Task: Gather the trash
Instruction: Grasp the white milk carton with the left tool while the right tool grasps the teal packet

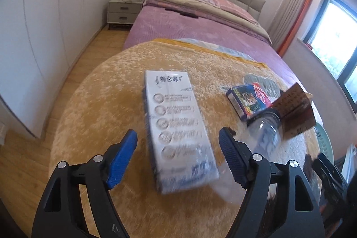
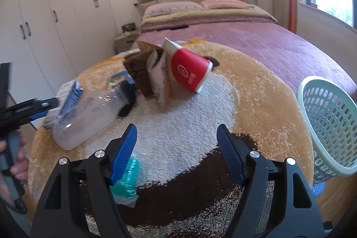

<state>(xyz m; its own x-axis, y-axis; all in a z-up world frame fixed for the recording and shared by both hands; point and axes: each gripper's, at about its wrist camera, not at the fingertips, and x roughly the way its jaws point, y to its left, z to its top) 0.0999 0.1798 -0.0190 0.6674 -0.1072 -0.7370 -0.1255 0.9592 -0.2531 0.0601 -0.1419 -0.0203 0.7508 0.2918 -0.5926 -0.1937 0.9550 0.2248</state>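
My left gripper (image 1: 178, 148) is open, its blue pads either side of a long white and blue carton (image 1: 176, 126) lying on the tan plush blanket (image 1: 100, 108). To its right lie a clear plastic bottle (image 1: 265, 133), a small colourful box (image 1: 247, 99) and a brown paper packet (image 1: 294, 108). My right gripper (image 2: 177, 144) is open and empty above the blanket's white patch. Ahead of it are the bottle (image 2: 89, 113), brown and white paper packets (image 2: 149, 73) and a red paper cup (image 2: 189, 70). A teal wrapper (image 2: 128, 180) lies under the right gripper's left finger.
A pale green perforated basket (image 2: 330, 124) stands at the blanket's right edge. The purple bed (image 2: 267, 44) with pillows stretches behind. White wardrobes (image 2: 55, 15) and a nightstand (image 1: 123, 11) line the left wall; wooden floor (image 1: 93, 55) runs beside the bed. The left gripper shows at the right wrist view's left edge (image 2: 29, 110).
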